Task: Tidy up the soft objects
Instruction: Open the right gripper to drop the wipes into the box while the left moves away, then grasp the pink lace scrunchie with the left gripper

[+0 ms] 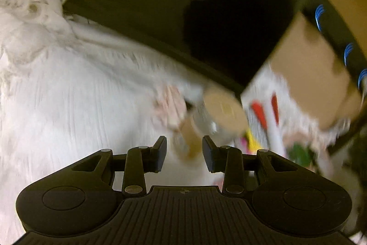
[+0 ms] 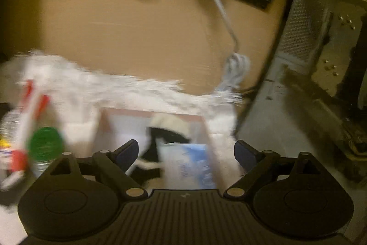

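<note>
- Left wrist view, heavily blurred: left gripper (image 1: 184,153) is hanging over a white fringed cloth (image 1: 68,88) that is filling the left half of the frame.
- Its jaws are standing partly apart; a tan tube (image 1: 191,141) is showing in the gap just beyond the tips, but I cannot tell whether the pads are touching it.
- A cardboard flap (image 1: 307,75) is sitting upper right, with colourful clutter below it, too smeared to name.
- Right wrist view: right gripper (image 2: 186,153) is released, jaws spread wide, nothing pinched.
- Beyond the tips, a pink-rimmed bin (image 2: 206,128) is holding a blue-and-white pack (image 2: 190,167) and a black-and-white soft piece (image 2: 169,130).
- The white fringed cloth (image 2: 114,86) is lying along the bin's far rim, against a cardboard sheet (image 2: 137,26).
- A green-capped bottle (image 2: 44,146) is sitting at left, beside the bin.
</note>
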`<state>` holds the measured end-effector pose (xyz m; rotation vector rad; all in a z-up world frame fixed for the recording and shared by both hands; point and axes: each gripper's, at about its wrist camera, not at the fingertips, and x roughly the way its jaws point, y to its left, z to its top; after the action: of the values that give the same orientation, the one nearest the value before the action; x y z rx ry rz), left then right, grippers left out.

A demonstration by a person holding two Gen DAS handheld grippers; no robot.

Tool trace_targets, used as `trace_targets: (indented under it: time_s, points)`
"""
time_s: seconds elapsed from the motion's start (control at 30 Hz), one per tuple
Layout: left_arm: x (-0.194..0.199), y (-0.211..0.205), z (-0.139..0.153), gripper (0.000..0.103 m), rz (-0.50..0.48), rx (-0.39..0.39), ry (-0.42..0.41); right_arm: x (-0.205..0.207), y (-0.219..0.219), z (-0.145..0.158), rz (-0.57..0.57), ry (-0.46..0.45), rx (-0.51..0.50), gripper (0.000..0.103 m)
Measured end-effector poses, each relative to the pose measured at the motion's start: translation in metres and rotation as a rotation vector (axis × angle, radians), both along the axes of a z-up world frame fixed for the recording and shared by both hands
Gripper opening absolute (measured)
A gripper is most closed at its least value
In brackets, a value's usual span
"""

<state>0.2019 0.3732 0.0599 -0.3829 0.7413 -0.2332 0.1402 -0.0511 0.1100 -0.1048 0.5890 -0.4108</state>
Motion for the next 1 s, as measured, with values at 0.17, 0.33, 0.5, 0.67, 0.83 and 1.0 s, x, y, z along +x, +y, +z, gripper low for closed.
trace_targets:
  time_s: [0.17, 0.33, 0.5, 0.67, 0.83, 1.0]
  points:
    - [0.035, 0.024, 0.004, 0.037, 0.09, -0.058, 0.004, -0.009, 0.032, -0.002, 0.144, 0.031, 0.142, 0.091]
    - [0.091, 0.031, 0.002, 0.037, 0.116, -0.102, 0.112, -0.02, 0.069, -0.005, 0.256, 0.044, 0.173, 0.091]
    - [0.137, 0.02, -0.007, 0.037, 0.115, -0.135, 0.286, -0.025, 0.086, -0.015, 0.291, 0.085, 0.247, 0.091]
    - [0.166, -0.005, -0.02, 0.049, 0.108, -0.064, 0.395, -0.032, 0.09, -0.026, 0.275, 0.136, 0.284, 0.091]
    - [0.176, -0.012, -0.029, 0.024, 0.121, -0.077, 0.371, -0.039, 0.093, -0.033, 0.284, 0.139, 0.303, 0.087]
    - [0.15, 0.003, -0.032, 0.02, 0.102, -0.148, 0.266, -0.032, 0.117, -0.035, 0.403, 0.164, 0.266, 0.066]
